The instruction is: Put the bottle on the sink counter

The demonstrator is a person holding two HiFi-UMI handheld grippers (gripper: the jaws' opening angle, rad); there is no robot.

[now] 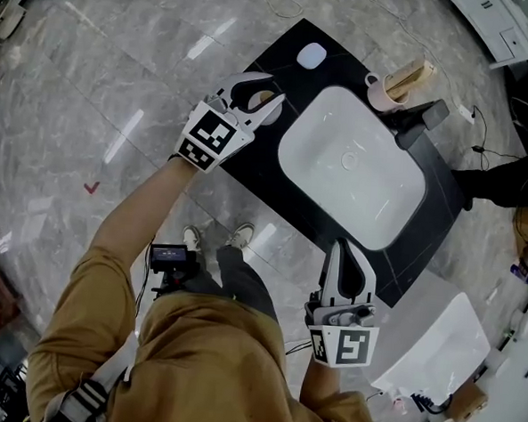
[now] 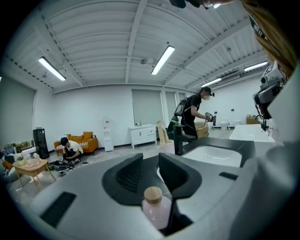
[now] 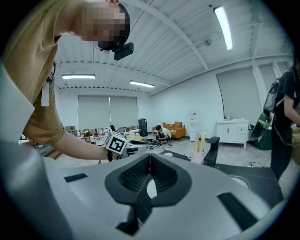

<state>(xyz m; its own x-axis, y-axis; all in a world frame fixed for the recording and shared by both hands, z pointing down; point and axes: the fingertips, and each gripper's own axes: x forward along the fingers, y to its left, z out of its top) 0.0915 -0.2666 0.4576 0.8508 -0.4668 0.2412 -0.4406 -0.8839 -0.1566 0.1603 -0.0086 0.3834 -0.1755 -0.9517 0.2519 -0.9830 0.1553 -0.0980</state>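
Grey marble floor [image 1: 120, 81], black counter [image 1: 257, 177] with a white sink [image 1: 351, 166] set in it. Black faucet [image 1: 421, 117], cup [image 1: 383, 92] of wooden sticks and a white puck [image 1: 312, 54] sit along the far edge. Open workshop behind, other people in the background.

Left gripper [image 1: 276, 92] is over the counter's left corner. Bottle [image 2: 155, 210] (pink body, tan cap) sits upright, deep in the throat between its jaws. The tips stand apart ahead of it, but the jaws look clamped on the body. Can't tell whether its base touches the counter, since the gripper hides that.

Right gripper [image 1: 342, 246] is at the near edge of the counter, jaws together, nothing in them. Idle.

Step, my read: bottle in hand at the placing spot, placement not done. Next move:
- lower it onto bare black counter left of the sink, clear of the rim and the puck
- keep it upright, since it's narrow and likely to tip
- spread the jaws only once the base is seated, then back out level

Text: none legible. No label readable on the bottle. The only print is the square black-and-white markers on the left cube [image 1: 206, 135] and right cube [image 1: 349, 346].
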